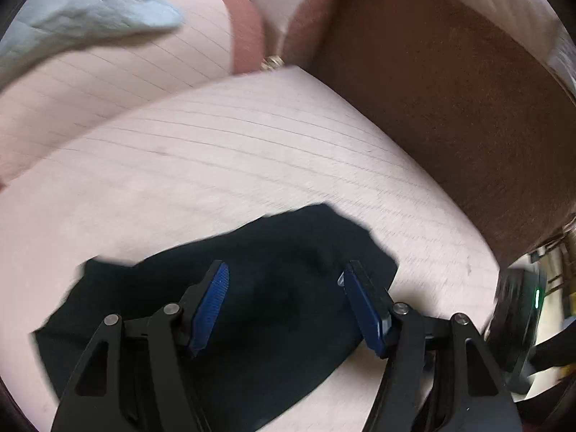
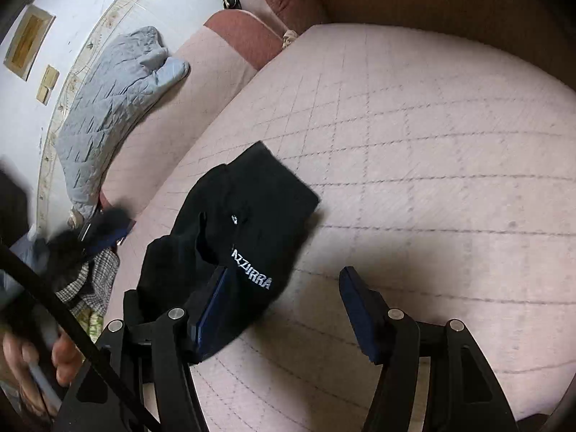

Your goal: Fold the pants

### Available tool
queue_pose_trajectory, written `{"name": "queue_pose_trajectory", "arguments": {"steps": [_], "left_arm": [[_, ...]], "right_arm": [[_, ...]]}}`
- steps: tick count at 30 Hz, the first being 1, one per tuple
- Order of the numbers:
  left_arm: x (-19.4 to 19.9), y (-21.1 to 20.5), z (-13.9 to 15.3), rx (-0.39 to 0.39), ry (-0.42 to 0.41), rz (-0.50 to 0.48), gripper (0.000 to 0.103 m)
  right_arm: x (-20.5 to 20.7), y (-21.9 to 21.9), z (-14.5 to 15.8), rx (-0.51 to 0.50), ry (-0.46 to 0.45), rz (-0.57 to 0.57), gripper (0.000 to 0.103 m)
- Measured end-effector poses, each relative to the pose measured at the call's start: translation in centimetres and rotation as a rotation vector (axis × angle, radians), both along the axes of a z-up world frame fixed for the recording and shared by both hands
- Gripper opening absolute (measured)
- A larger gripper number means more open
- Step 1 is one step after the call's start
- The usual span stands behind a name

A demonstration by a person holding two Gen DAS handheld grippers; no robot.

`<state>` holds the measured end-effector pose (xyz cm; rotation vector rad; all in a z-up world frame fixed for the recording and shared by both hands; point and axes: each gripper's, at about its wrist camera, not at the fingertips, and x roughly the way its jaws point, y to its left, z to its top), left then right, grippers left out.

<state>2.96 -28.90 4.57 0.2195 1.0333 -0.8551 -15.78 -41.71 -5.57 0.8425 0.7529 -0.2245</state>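
Black pants (image 1: 223, 288) lie folded into a small bundle on a pink quilted sofa seat (image 1: 252, 151). My left gripper (image 1: 284, 280) is open and hovers just above the bundle, its blue pads (image 1: 212, 298) spread over the cloth without gripping it. In the right wrist view the pants (image 2: 248, 216) show white lettering and lie left of centre on the seat (image 2: 432, 180). My right gripper (image 2: 284, 288) is open and empty, its left finger (image 2: 212, 306) over the bundle's near edge and its right finger over bare cushion.
A brown sofa backrest (image 1: 450, 90) rises behind the seat. A light blue quilted blanket (image 2: 115, 108) lies on the neighbouring cushion, also in the left wrist view (image 1: 90, 7). A hand (image 2: 39, 360) and checkered cloth (image 2: 97, 277) are at the left edge.
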Motion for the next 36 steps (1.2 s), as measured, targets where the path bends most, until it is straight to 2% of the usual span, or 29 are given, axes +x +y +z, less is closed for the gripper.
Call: {"name": "queue_pose_trajectory", "arguments": {"steps": [5,8,12,13,14,15,16,17,20,26,29,31,36], "left_arm": [[2.7,-6.0,-2.8,0.013,0.071,-0.049,0.066],[3.5,-9.2,-5.1,0.077,0.092,-0.129,0.066],[3.5,-12.2,-7.5,0.175,0.084,-0.228,0.066],[3.4,-12.6,-7.8,0.189,0.082,-0.238,0.066],[3.3,-12.7,-7.9,0.203,0.069,-0.244,0.058],[3.0,-12.8,-7.7,0.213,0.042,-0.258,0.024],[2.8,-12.7,-7.5,0.213,0.029,-0.275,0.010],[2.8,-12.4,-7.2,0.195,0.040,-0.282,0.010],[2.4,-10.7,-5.2,0.123,0.010,-0.288,0.009],[1.8,-5.4,-0.6,-0.026,-0.008,-0.232,0.009],[2.1,-0.8,2.1,-0.120,-0.010,-0.179,0.009],[2.7,3.8,3.4,-0.202,0.005,-0.115,0.009],[4.6,14.1,2.6,-0.316,0.046,0.052,0.009]], "right_arm": [[1.7,0.6,-0.5,-0.028,-0.006,0.024,0.071],[2.5,0.7,-0.8,-0.027,-0.033,0.035,0.077],[3.9,1.4,-1.1,-0.038,-0.062,0.074,0.077],[4.1,1.5,-1.1,-0.029,-0.070,0.084,0.069],[4.4,1.5,-1.3,-0.016,-0.076,0.093,0.058],[4.6,1.4,-1.6,0.019,-0.074,0.104,0.028],[4.8,1.2,-2.2,0.075,-0.071,0.119,0.021],[4.8,0.9,-2.7,0.125,-0.078,0.116,0.020],[4.5,0.7,-2.2,0.155,-0.112,0.118,0.020],[4.0,3.7,1.6,0.054,-0.172,0.189,0.019],[4.4,6.6,3.6,-0.008,-0.181,0.262,0.019],[5.1,9.0,4.7,-0.054,-0.174,0.321,0.019],[8.3,16.9,6.2,-0.181,-0.132,0.499,0.019]]}}
